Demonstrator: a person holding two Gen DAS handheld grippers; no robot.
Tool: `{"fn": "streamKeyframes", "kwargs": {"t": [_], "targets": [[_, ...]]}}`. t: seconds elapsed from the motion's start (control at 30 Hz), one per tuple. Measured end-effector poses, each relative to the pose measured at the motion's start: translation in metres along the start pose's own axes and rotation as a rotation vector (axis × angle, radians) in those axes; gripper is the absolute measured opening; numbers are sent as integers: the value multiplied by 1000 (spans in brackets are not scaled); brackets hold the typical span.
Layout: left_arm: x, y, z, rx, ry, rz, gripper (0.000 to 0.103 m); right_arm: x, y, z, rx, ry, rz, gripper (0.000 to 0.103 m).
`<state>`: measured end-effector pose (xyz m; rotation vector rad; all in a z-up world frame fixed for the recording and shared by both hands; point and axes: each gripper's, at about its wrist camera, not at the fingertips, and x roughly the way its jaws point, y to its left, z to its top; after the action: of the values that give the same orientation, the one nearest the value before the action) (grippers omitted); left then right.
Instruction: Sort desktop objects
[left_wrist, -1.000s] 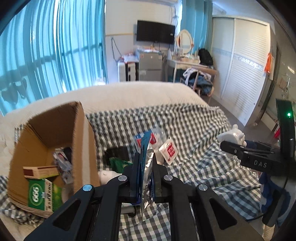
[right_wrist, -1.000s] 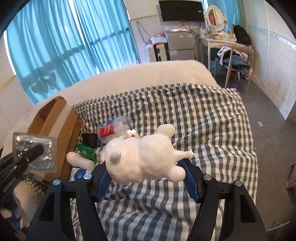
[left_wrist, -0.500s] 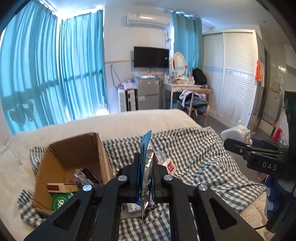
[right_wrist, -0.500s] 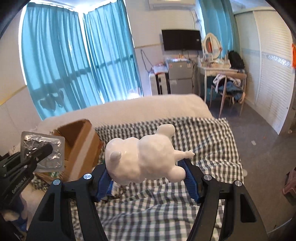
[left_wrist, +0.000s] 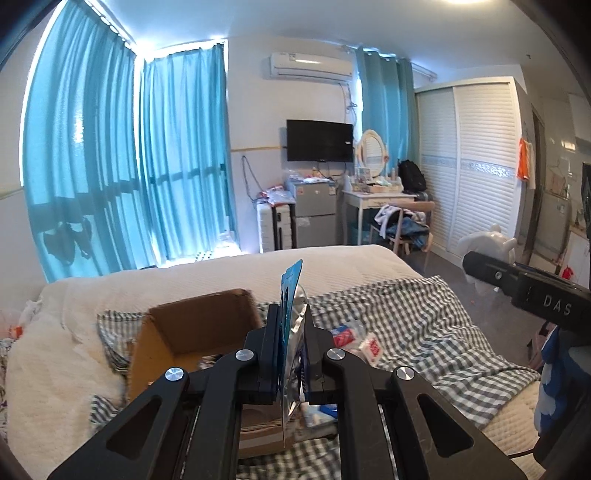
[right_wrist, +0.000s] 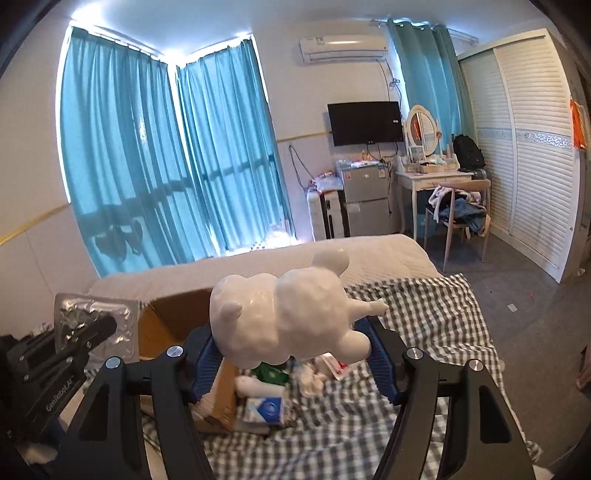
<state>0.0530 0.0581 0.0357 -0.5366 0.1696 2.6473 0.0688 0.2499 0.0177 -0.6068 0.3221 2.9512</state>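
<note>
Foil glints at the centre of the left wrist view, where the left gripper pinches a flat silver sachet edge-on between its closed jaws. The thin packet stands upright, probably because a clamp across its flat faces is the only secure hold on something so slim. In the right wrist view the same sachet shows its broad crinkled face at the left edge, raised above the cardboard box.

The right gripper is clenched around a glossy white animal figurine, its blue-padded fingers pressing the rounded body from both sides. The figurine lies sideways, ears toward the left and a stubby limb toward the right; the wide grip looks chosen to keep the smooth glaze from slipping. It sits mid-frame, well above the checked cloth.

Both items are lifted clear of the bed, and the open box at centre-left of the left view appears to be where sorted things go.

Much is obscured. The left gripper's arms cover the box's near side and most of its contents. The figurine hides part of the leftover clutter: a red-and-white packet and a blue-and-white pack peek out, but their labels are unreadable. In the left view only the figurine's top clears the other gripper at right.
</note>
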Motion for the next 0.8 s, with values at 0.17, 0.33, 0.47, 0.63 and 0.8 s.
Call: {"fn": "streamKeyframes", "kwargs": {"t": [0.17, 0.33, 0.47, 0.63, 0.8], "targets": [[-1, 29, -2, -17, 0, 37, 9, 4, 30, 5, -8, -30, 21, 67], [5, 59, -4, -56, 2, 73, 9, 13, 60, 9, -33, -37, 58, 67], [12, 83, -8, -81, 8, 109, 9, 30, 91, 9, -88, -15, 90, 67], [29, 110, -11, -115, 29, 146, 9, 60, 118, 2, -144, 37, 139, 67], [54, 129, -20, -148, 74, 170, 9, 91, 146, -7, -200, 89, 205, 67]]}}
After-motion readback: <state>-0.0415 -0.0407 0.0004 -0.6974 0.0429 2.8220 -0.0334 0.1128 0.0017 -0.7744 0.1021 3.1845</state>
